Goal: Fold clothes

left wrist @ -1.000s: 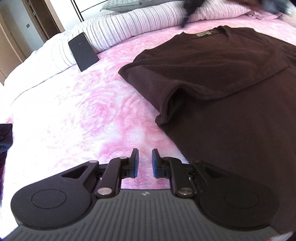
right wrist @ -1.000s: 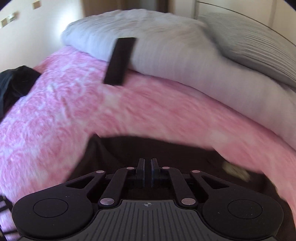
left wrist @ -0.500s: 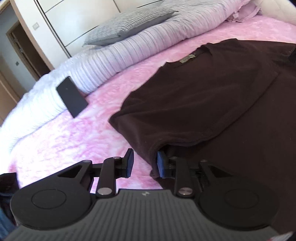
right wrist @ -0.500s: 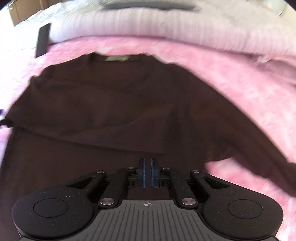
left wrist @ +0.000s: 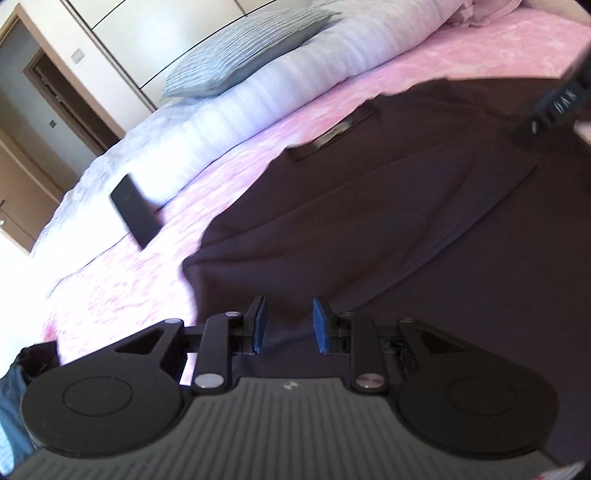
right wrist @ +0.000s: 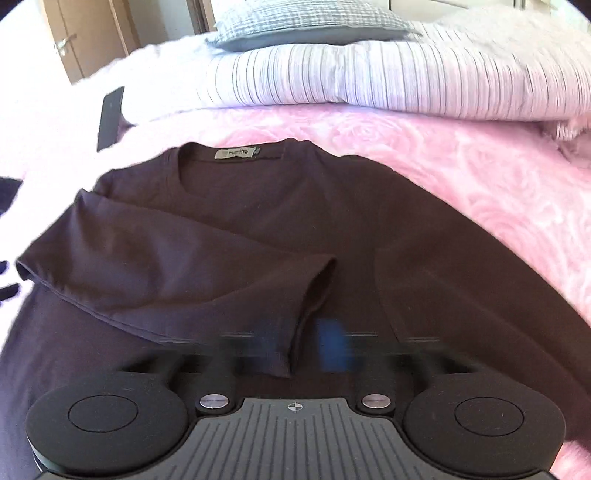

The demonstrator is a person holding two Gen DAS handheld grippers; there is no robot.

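Dark brown t-shirt (right wrist: 258, 221) lies spread flat on the pink blanket (right wrist: 498, 177), collar toward the pillows, label (right wrist: 236, 153) showing inside the neck. One sleeve (right wrist: 177, 280) is folded inward across the chest; its cuff ends close in front of the right gripper.

Left gripper (left wrist: 288, 325): jaws parted, blue pads (left wrist: 320, 325) apart, nothing between them. It sits over the shirt fabric near the shirt's side edge, where the fabric meets the blanket.

Right gripper (right wrist: 306, 347): fingers are motion-blurred. A blue smear shows on one side, the sleeve cuff covers the other. They look spread apart, not clamped on the cloth, but the exact opening cannot be read.

Striped duvet (right wrist: 369, 77) is bunched along the head of the bed with a grey pillow (right wrist: 306, 22) on top. A black phone (left wrist: 136, 210) leans against the duvet, beside the shirt's shoulder and apart from it.
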